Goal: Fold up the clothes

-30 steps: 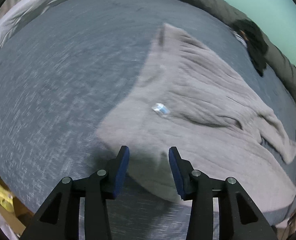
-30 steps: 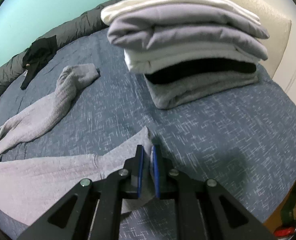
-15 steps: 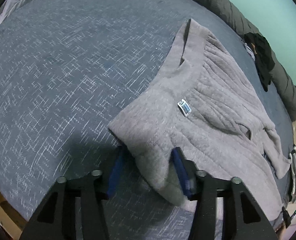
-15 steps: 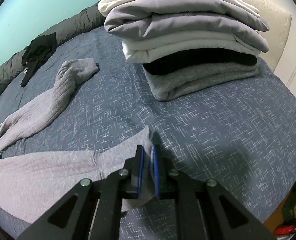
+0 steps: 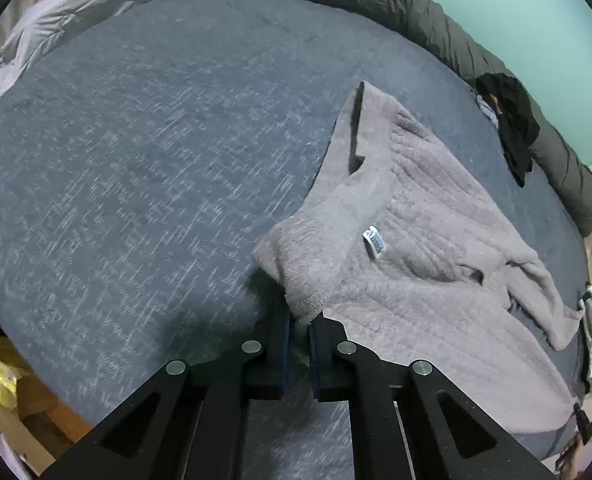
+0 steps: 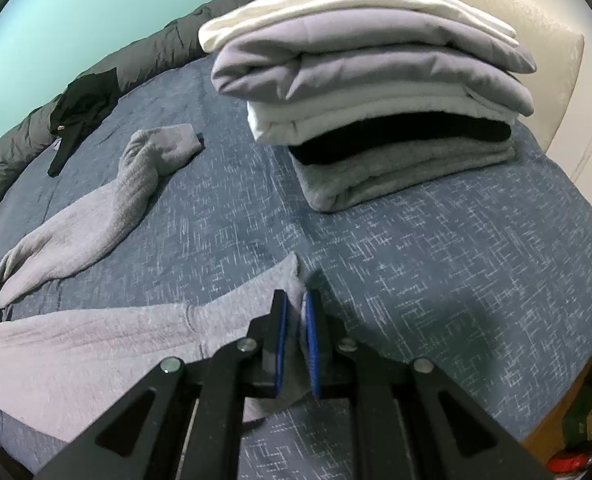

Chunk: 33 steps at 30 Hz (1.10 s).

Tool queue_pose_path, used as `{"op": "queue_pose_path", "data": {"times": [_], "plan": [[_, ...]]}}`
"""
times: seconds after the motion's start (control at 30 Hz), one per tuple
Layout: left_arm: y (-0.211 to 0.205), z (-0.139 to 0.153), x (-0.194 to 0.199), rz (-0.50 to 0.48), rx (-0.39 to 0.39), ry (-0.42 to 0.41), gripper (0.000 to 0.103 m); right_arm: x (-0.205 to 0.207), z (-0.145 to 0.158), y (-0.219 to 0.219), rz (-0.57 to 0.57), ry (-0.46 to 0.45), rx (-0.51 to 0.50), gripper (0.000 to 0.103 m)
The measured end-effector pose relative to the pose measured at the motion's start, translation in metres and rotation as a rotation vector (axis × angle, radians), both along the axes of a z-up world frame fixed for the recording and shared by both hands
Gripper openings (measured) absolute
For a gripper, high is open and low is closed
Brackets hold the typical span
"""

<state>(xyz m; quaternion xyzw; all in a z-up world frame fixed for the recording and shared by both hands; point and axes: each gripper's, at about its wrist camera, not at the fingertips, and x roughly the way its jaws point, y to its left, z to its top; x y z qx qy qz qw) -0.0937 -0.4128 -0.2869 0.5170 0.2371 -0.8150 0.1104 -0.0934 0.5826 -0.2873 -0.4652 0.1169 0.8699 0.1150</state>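
Note:
A grey knit sweater (image 5: 436, 208) with a small white label (image 5: 375, 241) lies spread on the blue patterned bed (image 5: 136, 160). My left gripper (image 5: 300, 320) has its jaws closing on a stitched corner of the sweater; the pads press the fabric, which is lifted slightly. In the right wrist view the same sweater (image 6: 96, 336) runs to the left, with one sleeve (image 6: 136, 184) stretched toward the back. My right gripper (image 6: 295, 300) is shut on another pointed corner of it, low over the bed.
A tall stack of folded clothes (image 6: 368, 92) stands just beyond the right gripper, before a cream headboard (image 6: 556, 80). A dark rolled duvet (image 5: 436, 28) with a black garment (image 5: 512, 120) lines the far edge. Pale grey bedding (image 5: 76, 12) lies at the far left.
My left gripper came down around the sweater's corner and shut on it, raising that corner a little. The right gripper has kept its grip and stayed put.

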Motion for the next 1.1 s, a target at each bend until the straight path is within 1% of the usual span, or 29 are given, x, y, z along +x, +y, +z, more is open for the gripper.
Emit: {"op": "queue_pose_path", "data": {"times": [0.13, 0.2, 0.27, 0.33, 0.37, 0.4, 0.5, 0.57, 0.6, 0.67, 0.73, 0.8, 0.9, 1.0, 1.1], "plan": [[-0.004, -0.025, 0.002, 0.033, 0.029, -0.045, 0.008, -0.001, -0.013, -0.001, 0.004, -0.043, 0.007, 0.009], [-0.004, -0.033, 0.002, 0.052, 0.040, -0.050, 0.012, -0.001, -0.017, 0.000, -0.006, -0.057, 0.005, 0.010], [-0.004, -0.036, 0.003, 0.067, 0.044, -0.046, 0.018, -0.002, -0.015, 0.005, -0.024, -0.064, 0.006, 0.016], [-0.004, -0.031, 0.001, 0.061, 0.025, -0.044, 0.027, -0.001, -0.007, 0.009, -0.044, -0.053, 0.030, 0.016], [-0.004, -0.026, 0.000, 0.054, 0.010, -0.040, 0.030, -0.002, -0.002, 0.010, -0.048, -0.043, 0.039, 0.016], [-0.002, -0.021, -0.002, 0.045, -0.006, -0.035, 0.034, -0.003, 0.004, 0.008, -0.039, -0.025, 0.042, 0.017], [0.009, 0.001, -0.014, 0.007, -0.063, -0.001, 0.034, -0.011, 0.022, -0.003, 0.010, 0.027, 0.043, 0.022], [0.021, 0.016, -0.024, -0.007, -0.082, 0.031, 0.034, -0.023, 0.029, -0.019, 0.051, 0.045, 0.025, 0.032], [0.025, 0.021, -0.030, -0.008, -0.083, 0.044, 0.035, -0.030, 0.032, -0.028, 0.073, 0.054, 0.011, 0.035], [0.037, 0.030, -0.040, -0.024, -0.073, 0.075, 0.039, -0.047, 0.035, -0.047, 0.117, 0.064, -0.020, 0.046], [0.055, 0.034, -0.056, -0.064, -0.061, 0.097, 0.046, -0.066, 0.034, -0.066, 0.152, 0.064, -0.049, 0.047], [0.075, 0.036, -0.072, -0.114, -0.056, 0.109, 0.046, -0.088, 0.030, -0.083, 0.175, 0.056, -0.083, 0.050], [0.105, 0.031, -0.098, -0.178, -0.042, 0.119, 0.047, -0.116, 0.022, -0.102, 0.191, 0.043, -0.131, 0.055], [0.133, 0.024, -0.120, -0.226, -0.029, 0.118, 0.047, -0.143, 0.016, -0.114, 0.197, 0.021, -0.139, 0.058], [0.166, 0.010, -0.147, -0.281, -0.037, 0.104, 0.048, -0.171, 0.011, -0.119, 0.196, 0.006, -0.144, 0.059]]}}
